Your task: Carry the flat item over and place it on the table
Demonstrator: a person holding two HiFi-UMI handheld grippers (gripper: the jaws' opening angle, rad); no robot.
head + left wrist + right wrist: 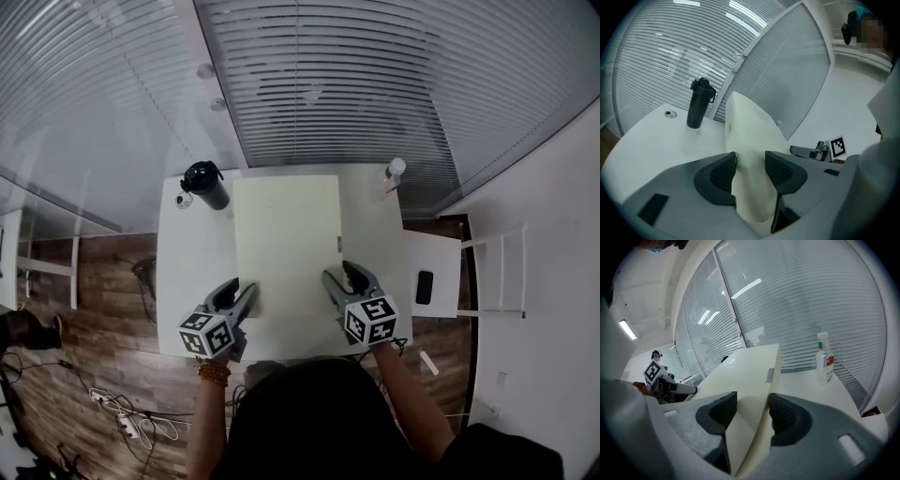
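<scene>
1. Across the middle of the head view, the cream board (286, 234) stretches away from the person over the white desk (192, 272). I cannot tell whether its underside already touches the desk.
2. At lower left, the left tongs (246, 292) grip the board's near left corner. The left gripper view shows both pads pressed against the board (750, 136), which stands between them.
3. At lower right, the right tongs (339, 274) clamp the near right edge. In the right gripper view the board (745, 371) runs out from between the pads towards the blinds.
4. The step in hand looks like the set-down. To do it well:
   - lower both sides together so the board stays level;
   - let the far edge meet the desk first, then ease the near edge down;
   - open the tongs only once the board lies flat.
5. Hold the board square to the desk. The black bottle (206, 185) stands just beside its far left corner at upper left, and the clear bottle (394, 173) stands near the far right corner. A sideways swing could likely tip either one.
6. Count:
   - one board;
   - two tongs;
   - one desk;
   - one black bottle;
   - one clear bottle;
   - one small disc (184, 200) beside the black bottle;
   - one phone (425, 287) on one side table (441, 248) at right.
</scene>
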